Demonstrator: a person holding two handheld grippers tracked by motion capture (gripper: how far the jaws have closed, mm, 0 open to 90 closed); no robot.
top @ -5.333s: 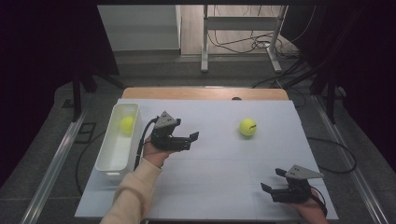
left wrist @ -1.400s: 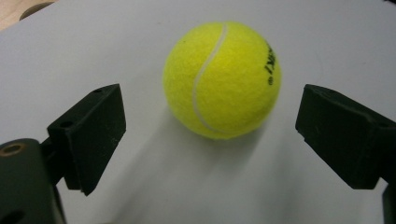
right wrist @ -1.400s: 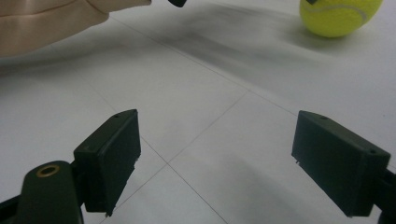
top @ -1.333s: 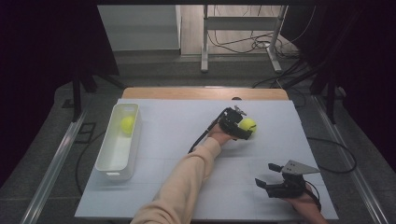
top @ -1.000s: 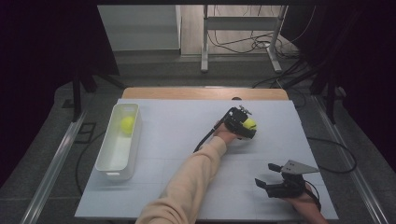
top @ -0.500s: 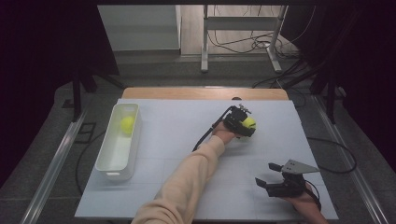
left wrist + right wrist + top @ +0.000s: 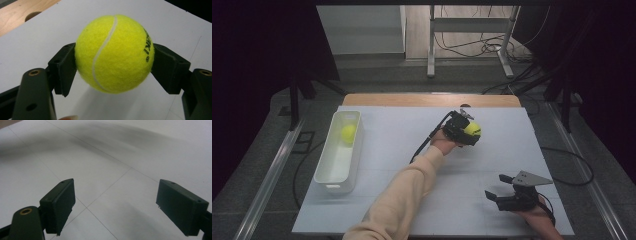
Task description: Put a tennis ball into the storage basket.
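High view: white table (image 7: 377,200), then a white bin (image 7: 337,165) at its left edge with a ball lying in it (image 7: 348,134). Near the table's far middle, the left gripper (image 7: 464,132) clamps a second yellow ball (image 7: 472,129), both pads pressed on its sides, lifted clear of the surface. At the near right corner, the right gripper (image 7: 499,192) stands wide with nothing between its jaws.

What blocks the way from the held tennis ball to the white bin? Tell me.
Nothing visible. The left hand-held gripper grips the tennis ball, and bare white table lies between it and the white bin, which holds another ball.
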